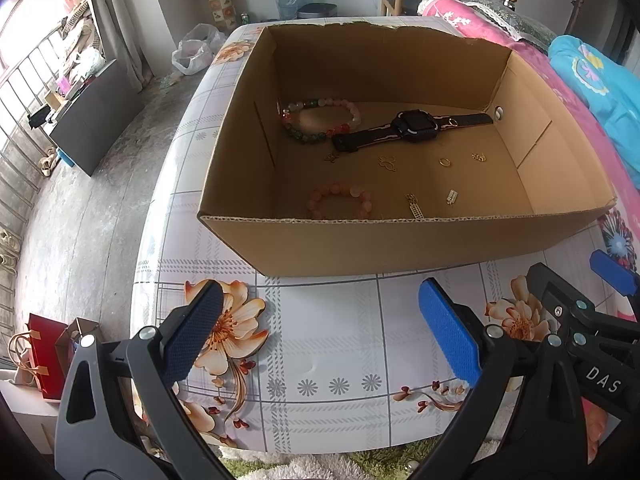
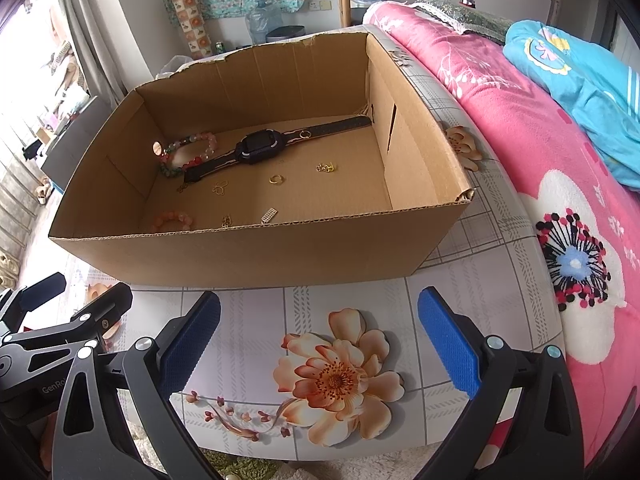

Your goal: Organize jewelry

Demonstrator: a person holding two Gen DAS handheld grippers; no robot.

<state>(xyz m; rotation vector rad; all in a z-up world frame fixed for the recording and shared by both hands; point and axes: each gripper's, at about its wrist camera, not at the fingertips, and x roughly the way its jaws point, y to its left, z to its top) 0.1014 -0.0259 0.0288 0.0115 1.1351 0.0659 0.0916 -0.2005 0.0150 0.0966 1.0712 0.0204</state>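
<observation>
An open cardboard box [image 1: 400,248] [image 2: 260,256] stands on the flowered table. On its floor lie a black watch [image 1: 412,126] [image 2: 256,147], a multicoloured bead bracelet [image 1: 320,120] [image 2: 188,152], a pink bead bracelet [image 1: 340,202] [image 2: 173,220], a gold ring [image 1: 445,162] [image 2: 276,179] and several small gold charms. My left gripper [image 1: 320,332] hovers open over the table in front of the box, holding nothing. My right gripper [image 2: 320,338] is open too, empty, beside it to the right; it also shows at the lower right of the left wrist view.
The table [image 1: 328,340] carries a plaid cloth with orange flowers. A pink blanket [image 2: 520,140] and a blue quilt [image 2: 580,80] lie to the right of the table. A red bag [image 1: 44,356] sits on the floor at the left, and a black cabinet [image 1: 96,120] stands farther back.
</observation>
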